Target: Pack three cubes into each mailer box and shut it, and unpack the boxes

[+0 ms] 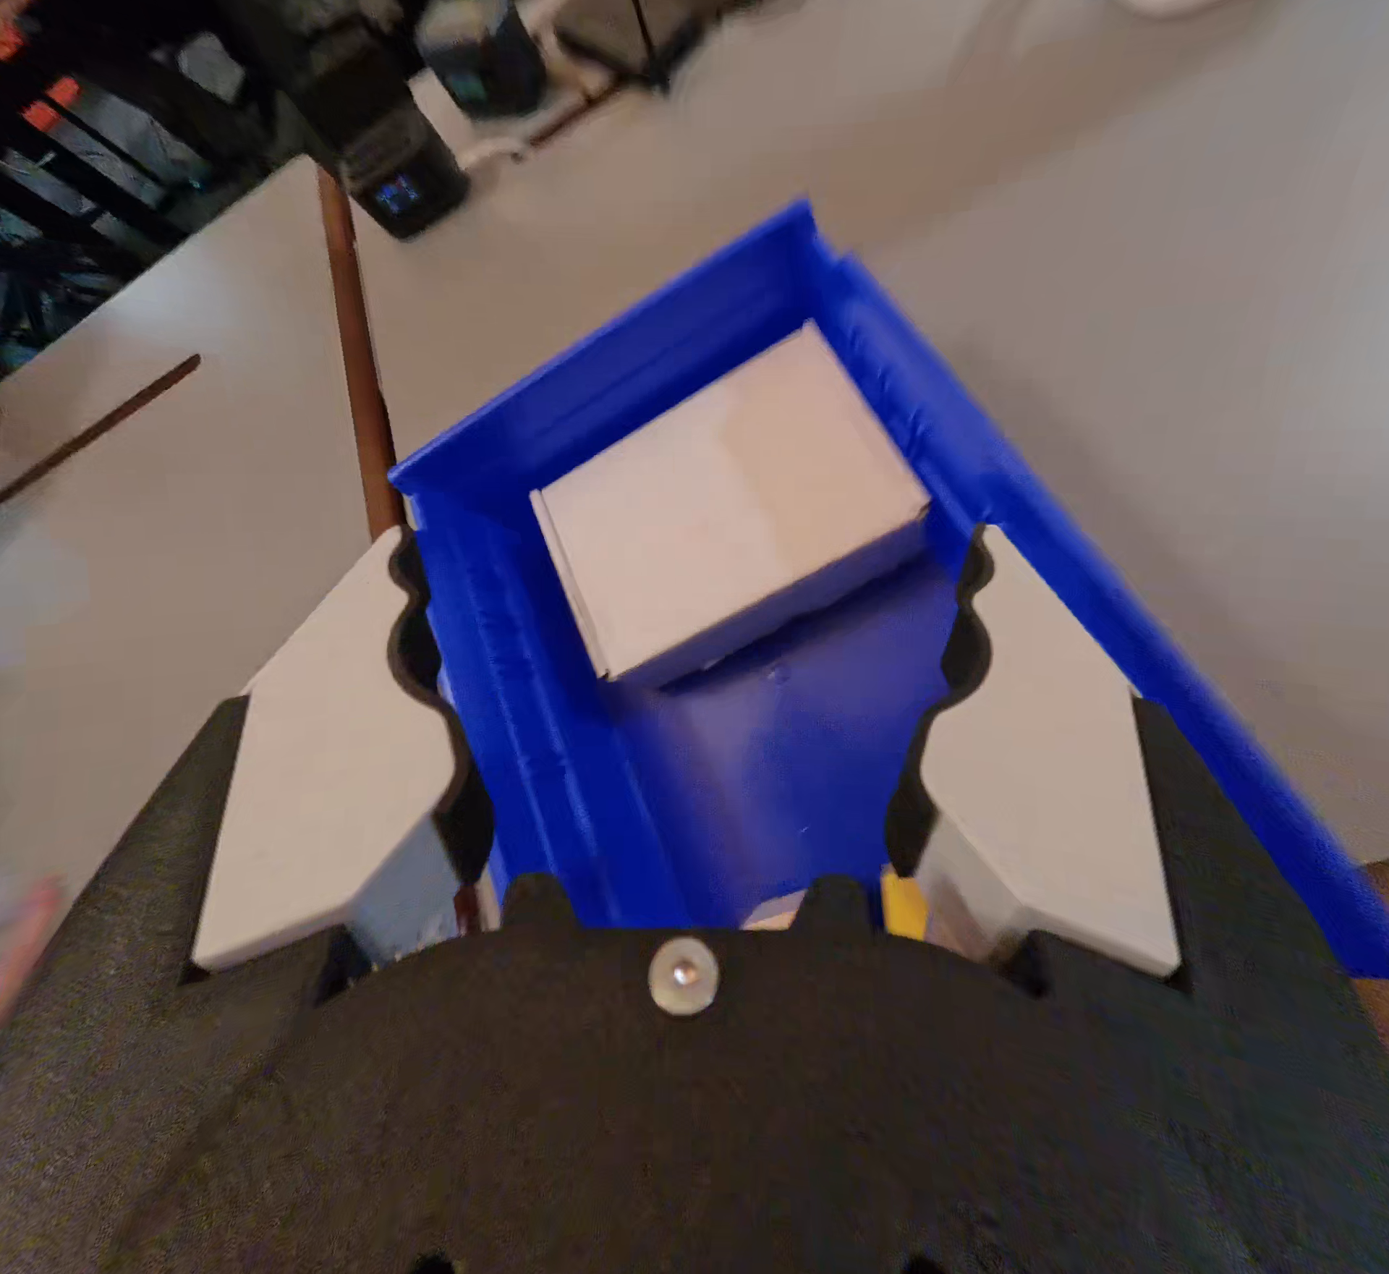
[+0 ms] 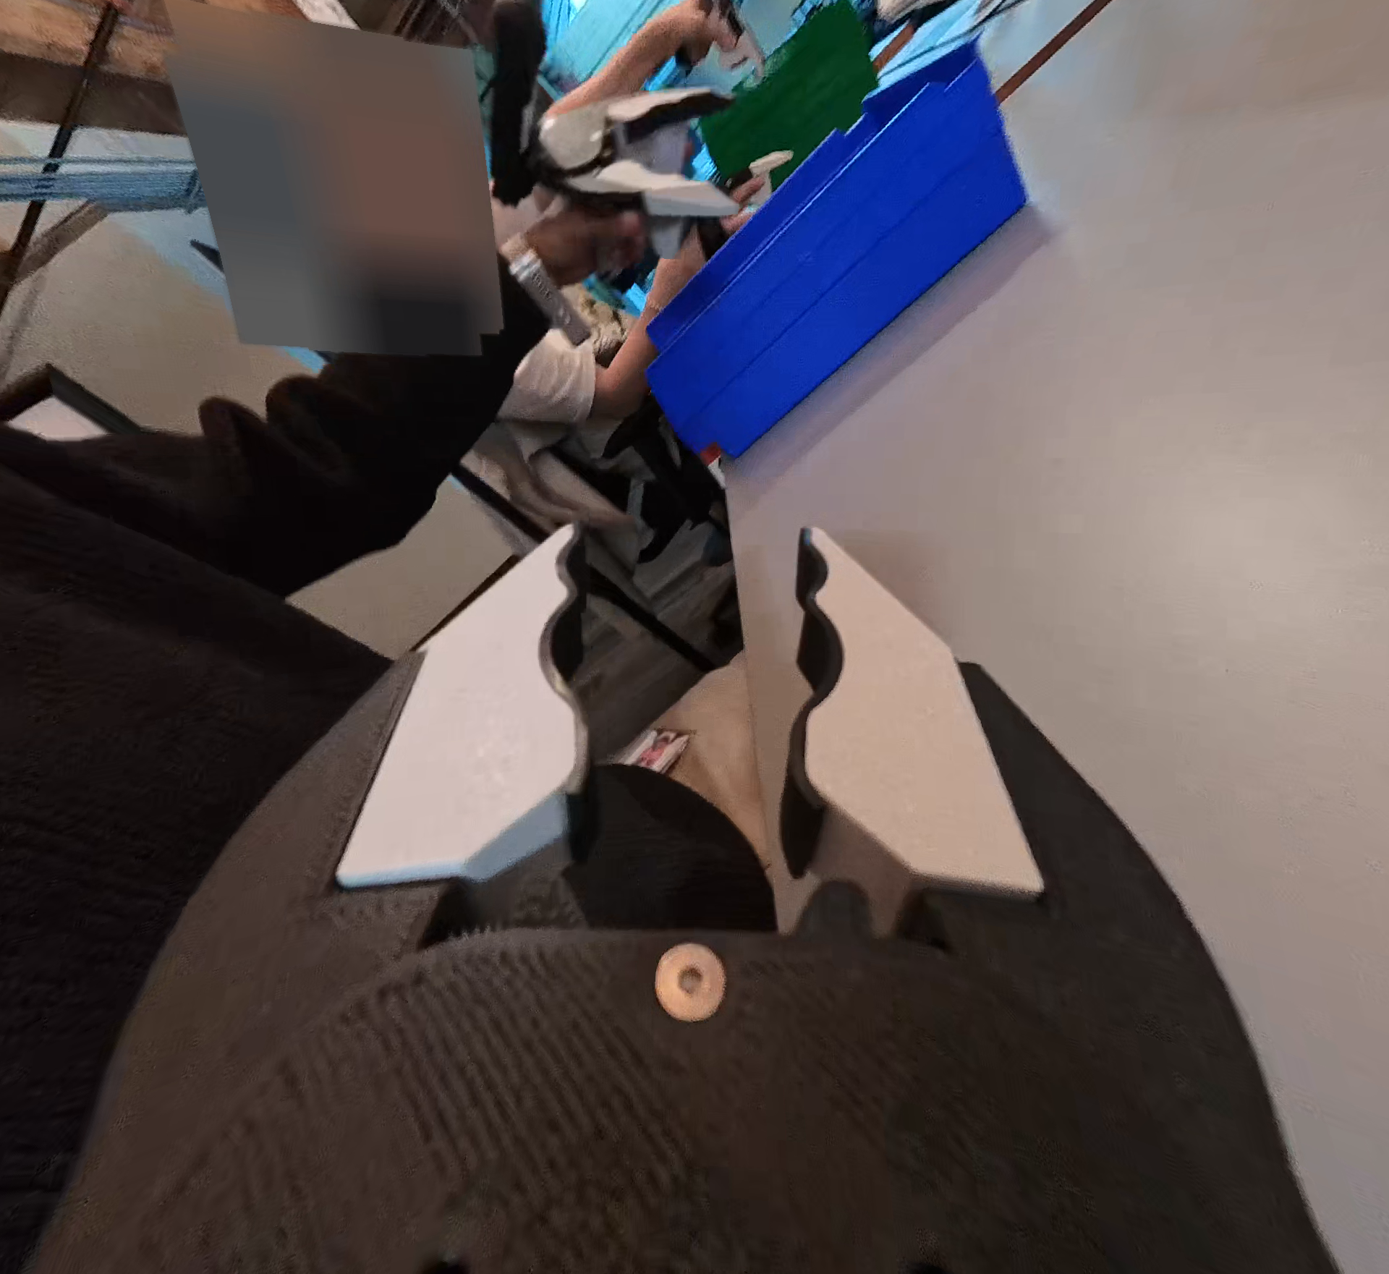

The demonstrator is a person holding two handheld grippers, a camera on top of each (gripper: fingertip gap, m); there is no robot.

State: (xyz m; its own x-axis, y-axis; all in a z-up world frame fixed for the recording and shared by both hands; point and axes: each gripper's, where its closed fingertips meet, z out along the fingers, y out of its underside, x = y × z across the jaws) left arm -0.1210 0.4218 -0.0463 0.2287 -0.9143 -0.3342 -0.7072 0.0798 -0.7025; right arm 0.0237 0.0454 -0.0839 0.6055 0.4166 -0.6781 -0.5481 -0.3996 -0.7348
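The mailer box [image 1: 721,501], white and shut, lies in the far end of a blue bin [image 1: 939,366], close against the bin's far and right walls, with bare blue floor showing nearer the camera. The left gripper [image 1: 688,546] hangs above the bin, aimed down at the box, its fingers [image 1: 331,749] spread wide and empty on either side of it. A bit of yellow [image 1: 902,907] peeks out at the bin's near end, too hidden to identify. The bin stands on a pale table [image 1: 1127,223]. The right gripper [image 2: 688,546] is well apart from the bin, at the table's near edge, fingers parted and holding nothing.
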